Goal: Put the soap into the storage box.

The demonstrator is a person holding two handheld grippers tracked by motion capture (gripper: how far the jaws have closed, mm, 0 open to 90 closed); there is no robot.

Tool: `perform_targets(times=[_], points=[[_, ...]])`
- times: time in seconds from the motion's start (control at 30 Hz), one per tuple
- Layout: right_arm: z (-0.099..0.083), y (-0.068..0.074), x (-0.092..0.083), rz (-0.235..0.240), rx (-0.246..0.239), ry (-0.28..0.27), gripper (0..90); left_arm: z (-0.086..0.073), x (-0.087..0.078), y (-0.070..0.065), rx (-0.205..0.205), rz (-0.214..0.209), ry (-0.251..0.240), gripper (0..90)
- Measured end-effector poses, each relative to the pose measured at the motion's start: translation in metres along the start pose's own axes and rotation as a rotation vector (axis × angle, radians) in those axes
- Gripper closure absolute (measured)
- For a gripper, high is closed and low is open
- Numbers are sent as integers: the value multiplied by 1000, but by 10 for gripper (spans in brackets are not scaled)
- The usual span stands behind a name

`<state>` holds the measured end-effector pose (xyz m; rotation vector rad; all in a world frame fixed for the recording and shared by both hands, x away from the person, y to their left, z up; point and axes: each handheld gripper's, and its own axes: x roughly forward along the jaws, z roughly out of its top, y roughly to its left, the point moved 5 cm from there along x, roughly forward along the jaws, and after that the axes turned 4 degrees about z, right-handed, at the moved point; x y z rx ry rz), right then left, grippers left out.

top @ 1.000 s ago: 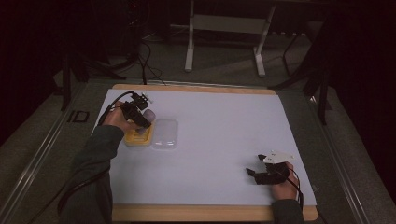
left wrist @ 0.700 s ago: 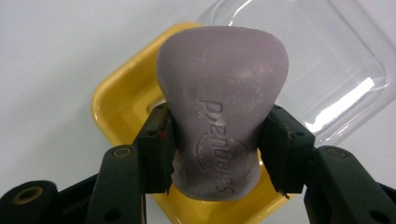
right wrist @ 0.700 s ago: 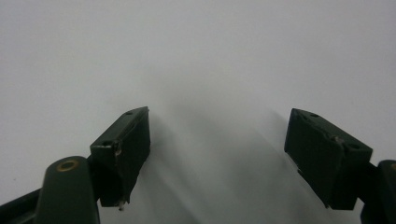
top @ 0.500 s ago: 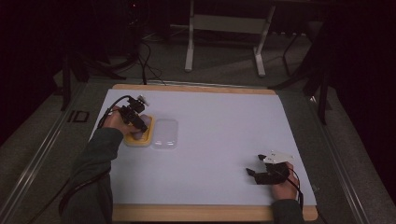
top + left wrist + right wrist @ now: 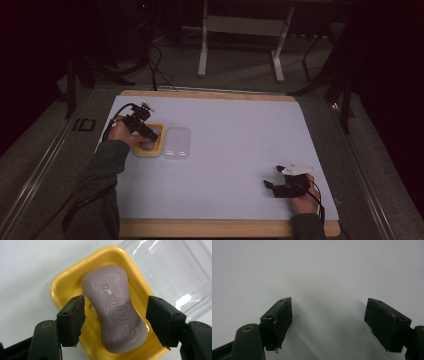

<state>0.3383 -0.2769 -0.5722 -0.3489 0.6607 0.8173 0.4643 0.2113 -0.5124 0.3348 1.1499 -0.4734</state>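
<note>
The room around my table is dark, with cables on the floor and a pale metal frame standing beyond the far edge; the table itself is a white sheet over a wooden board. My left gripper is over the yellow soap dish near the table's left side, angled down into it. Along its black jaws I look straight onto the lilac bar of soap, which lies lengthwise in the dish with its embossed lettering facing up. My jaws have just been opening: they now stand wide, one on each side of the bar with a clear gap to it on both sides, so the soap rests in the dish on its own and I grip nothing. Just beside the dish, on its right in the high view, lies a clear plastic lid, flat on the white sheet and touching or nearly touching the dish's edge. My right gripper rests well apart, low on the right near the table's front edge, its jaws spread wide over bare white surface with nothing between them
</note>
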Motion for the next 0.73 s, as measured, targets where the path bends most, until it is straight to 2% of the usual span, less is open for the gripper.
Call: perform_targets(times=[0.13,0.3,0.5,0.73], points=[[0,0,0,0,0,0,220,1,-7,-1,1,-7,-31,324],[0,0,0,-1,0,-1,221,0,-12,-1,7,-5,-41,317],[0,0,0,0,-1,1,220,-4,-19,2,-4,-6,-55,317],[0,0,0,1,1,1,218,-8,-33,-7,18,-1,-147,317]])
